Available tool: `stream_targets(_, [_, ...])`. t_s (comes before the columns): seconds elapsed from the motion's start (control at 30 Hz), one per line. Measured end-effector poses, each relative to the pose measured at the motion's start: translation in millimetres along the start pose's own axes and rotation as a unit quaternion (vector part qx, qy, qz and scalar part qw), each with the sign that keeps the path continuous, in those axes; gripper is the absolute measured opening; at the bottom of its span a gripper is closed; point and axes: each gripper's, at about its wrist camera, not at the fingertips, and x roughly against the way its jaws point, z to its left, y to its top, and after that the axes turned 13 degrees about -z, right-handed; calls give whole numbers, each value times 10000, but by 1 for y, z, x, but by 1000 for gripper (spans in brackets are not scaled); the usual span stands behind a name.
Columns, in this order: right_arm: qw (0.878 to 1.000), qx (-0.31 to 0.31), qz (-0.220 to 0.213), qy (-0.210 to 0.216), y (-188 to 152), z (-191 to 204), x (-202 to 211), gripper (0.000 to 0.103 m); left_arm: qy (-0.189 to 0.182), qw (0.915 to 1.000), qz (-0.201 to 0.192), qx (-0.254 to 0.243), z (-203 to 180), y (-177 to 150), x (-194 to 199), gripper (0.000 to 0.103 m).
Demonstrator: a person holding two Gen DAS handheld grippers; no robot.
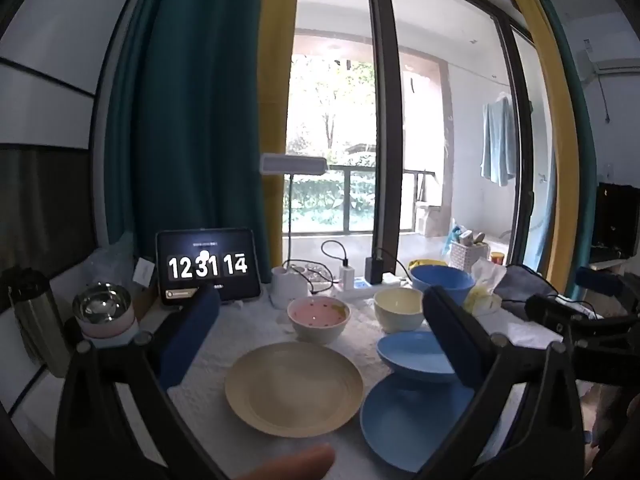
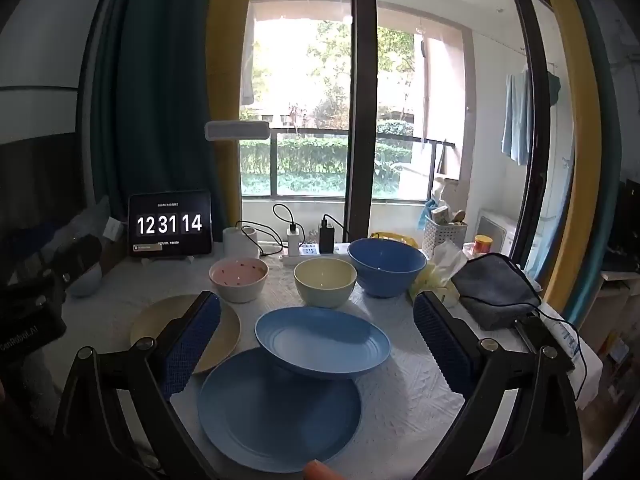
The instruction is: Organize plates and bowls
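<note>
A large blue plate (image 2: 276,412) lies near me, and a smaller blue plate (image 2: 324,340) rests tilted on its far edge. A beige plate (image 1: 294,388) lies to their left. Behind stand a pink-lined bowl (image 1: 318,318), a cream bowl (image 1: 398,308) and a big blue bowl (image 2: 386,266). My left gripper (image 1: 320,336) is open and empty above the beige plate. My right gripper (image 2: 316,344) is open and empty, with the small blue plate between its fingers' line of sight. The same plates show in the left wrist view (image 1: 416,354).
A tablet clock (image 2: 170,226), a white cup (image 2: 240,242), a power strip with chargers (image 2: 308,248), tissues (image 2: 440,272) and a grey pouch (image 2: 496,288) line the back and right of the white-clothed table (image 2: 412,392). A steel bowl stack (image 1: 104,312) and a flask (image 1: 32,312) stand left.
</note>
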Motion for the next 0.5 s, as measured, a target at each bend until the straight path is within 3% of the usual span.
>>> stream_targets(0.03, [9997,166,-182,-15,0,2,2,99,-34,10000,16,35,3,1,-1,103])
stream_targets(0.13, [9998,128,-140,-60,-2,3,-1,99,-119,9994,-57,-330,-12,2,3,103])
stream_targets(0.5, [9997,-117,-180,-79,2,1,5,99,-138,9996,67,-257,-8,1,-1,103])
